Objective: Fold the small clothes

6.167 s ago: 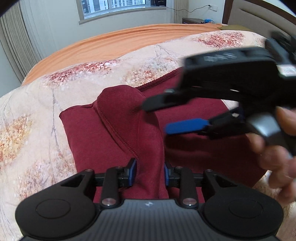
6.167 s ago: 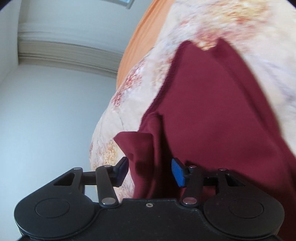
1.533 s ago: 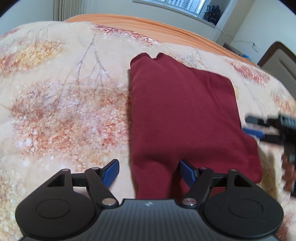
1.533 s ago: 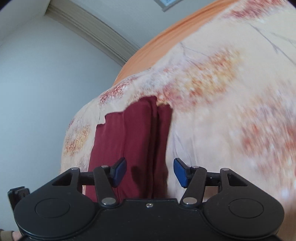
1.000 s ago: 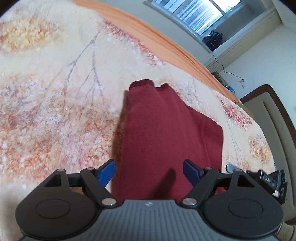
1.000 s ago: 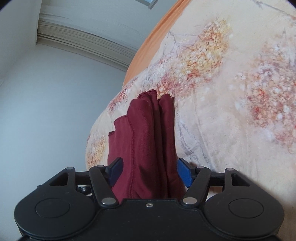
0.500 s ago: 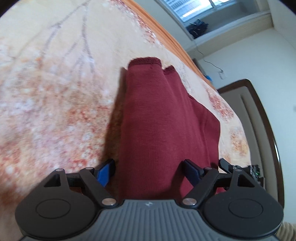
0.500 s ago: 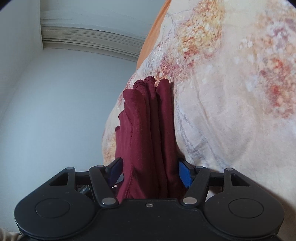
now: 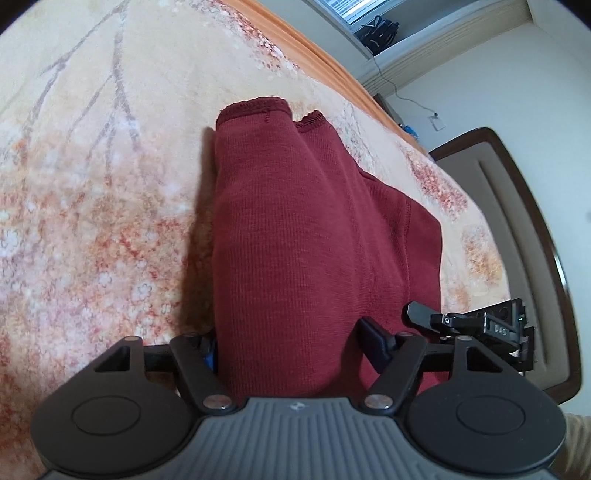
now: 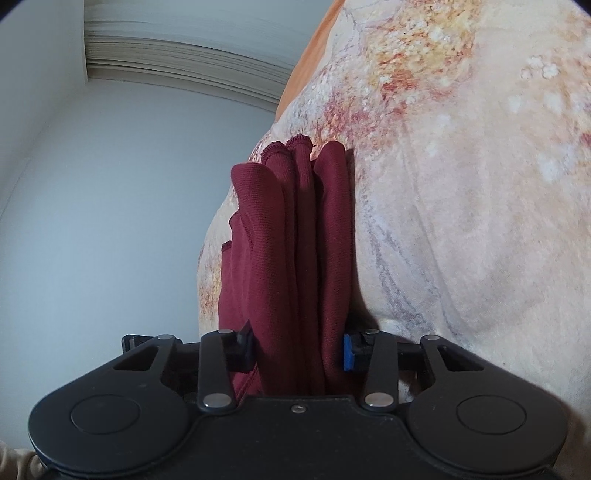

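Observation:
A folded dark red garment lies on the floral bedspread. My left gripper straddles its near left corner, the jaws wide apart with the cloth between them. My right gripper holds the garment's stacked folded layers between its pads at the edge, the jaws closed in against the cloth. The right gripper also shows in the left wrist view, at the garment's right side.
An orange sheet runs along the bed's far edge. A padded headboard with a dark wooden frame stands at the right. A window sill with a dark bag is beyond. A pleated curtain and a pale wall show in the right wrist view.
Both grippers have moved in low along the garment's edges. The right jaws have narrowed onto the stacked layers. The left gripper has slid further over the corner.

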